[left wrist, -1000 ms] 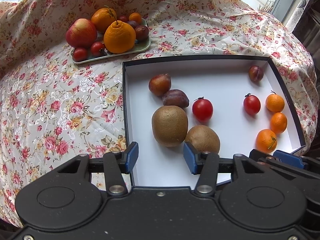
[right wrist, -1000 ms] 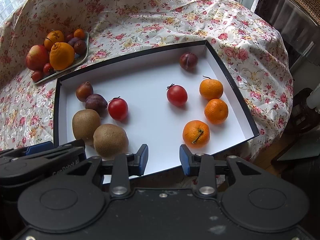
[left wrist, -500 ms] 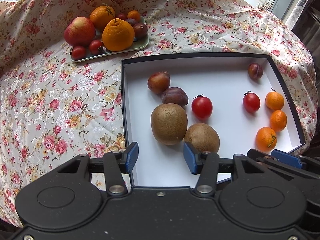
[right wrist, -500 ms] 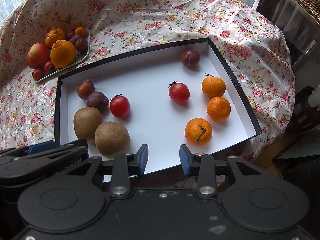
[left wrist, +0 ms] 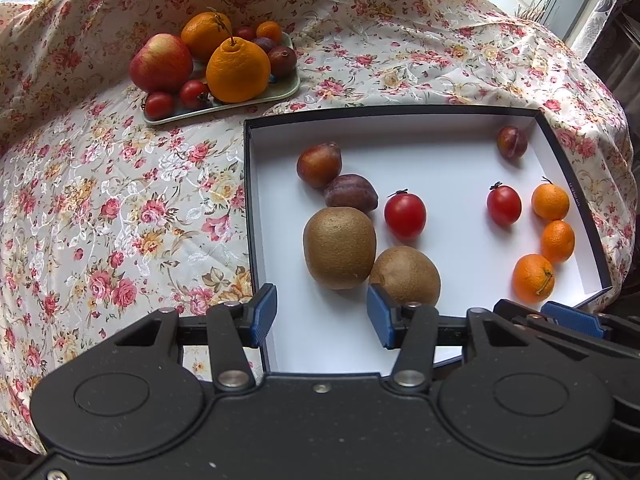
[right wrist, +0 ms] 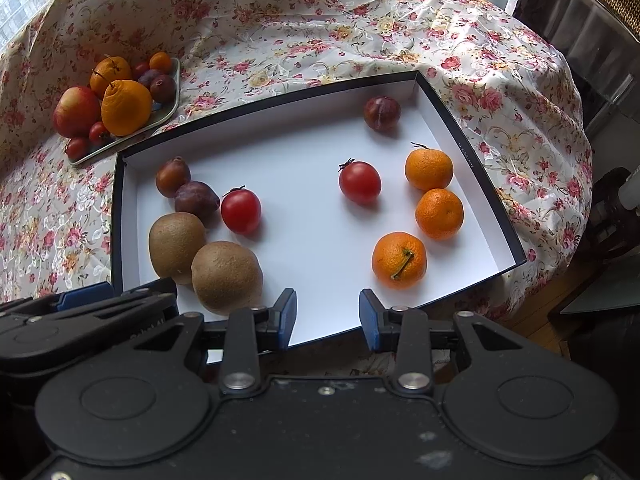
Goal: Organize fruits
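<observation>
Nearest, the left gripper [left wrist: 321, 313] and right gripper [right wrist: 328, 314] hang over the near edge of the box [left wrist: 392, 111], both with jaws apart and nothing between them. In the box lie two kiwis [left wrist: 339, 247], two tomatoes [left wrist: 405, 215], three tangerines [left wrist: 533, 278] and three plums [left wrist: 350, 196]. Farther off, a tray [left wrist: 286, 92] on the flowered cloth [left wrist: 120, 200] holds one apple [left wrist: 161, 62], two big oranges [left wrist: 237, 70], one small orange and some tomatoes and plums, too overlapped to count.

Left gripper [left wrist: 322, 314] angled steeply down, jaws apart, nothing between pads. Right gripper [right wrist: 328, 314] just beside it, same tilt, jaws apart, empty.
</observation>
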`<state>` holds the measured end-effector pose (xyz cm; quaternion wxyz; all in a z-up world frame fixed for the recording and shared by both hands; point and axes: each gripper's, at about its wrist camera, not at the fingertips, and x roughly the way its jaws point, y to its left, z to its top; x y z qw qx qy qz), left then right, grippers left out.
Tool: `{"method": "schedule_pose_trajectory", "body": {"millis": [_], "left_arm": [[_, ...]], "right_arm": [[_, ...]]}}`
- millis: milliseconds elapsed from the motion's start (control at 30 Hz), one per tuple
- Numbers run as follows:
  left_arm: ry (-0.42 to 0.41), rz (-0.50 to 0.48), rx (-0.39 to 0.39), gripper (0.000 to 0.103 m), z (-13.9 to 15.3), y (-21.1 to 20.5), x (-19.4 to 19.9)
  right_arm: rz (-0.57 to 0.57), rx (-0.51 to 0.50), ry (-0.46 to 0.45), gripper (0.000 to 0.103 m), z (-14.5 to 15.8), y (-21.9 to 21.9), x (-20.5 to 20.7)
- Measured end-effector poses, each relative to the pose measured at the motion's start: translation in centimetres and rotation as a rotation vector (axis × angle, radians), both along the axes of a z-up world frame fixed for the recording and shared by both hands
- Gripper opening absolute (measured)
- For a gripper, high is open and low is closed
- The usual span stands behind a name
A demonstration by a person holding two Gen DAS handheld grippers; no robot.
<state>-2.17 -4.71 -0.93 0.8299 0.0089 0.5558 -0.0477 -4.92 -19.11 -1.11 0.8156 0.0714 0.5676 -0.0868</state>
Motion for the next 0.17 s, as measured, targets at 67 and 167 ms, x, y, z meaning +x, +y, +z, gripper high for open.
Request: {"method": "schedule_pose_trajectory", "body": {"millis": [67, 167], "left_arm": [[-0.007, 0.002, 0.002, 0.057, 0.06, -0.02, -0.04], [-0.013, 0.001, 0.017, 0.057, 0.07, -0.13, -0.05]], "right_arm": [[-0.001, 0.001, -0.001, 0.038, 0.03, 0.00, 0.02], [-0.001, 0.001, 0.002, 0.038, -0.03, 0.01, 0.00]]}}
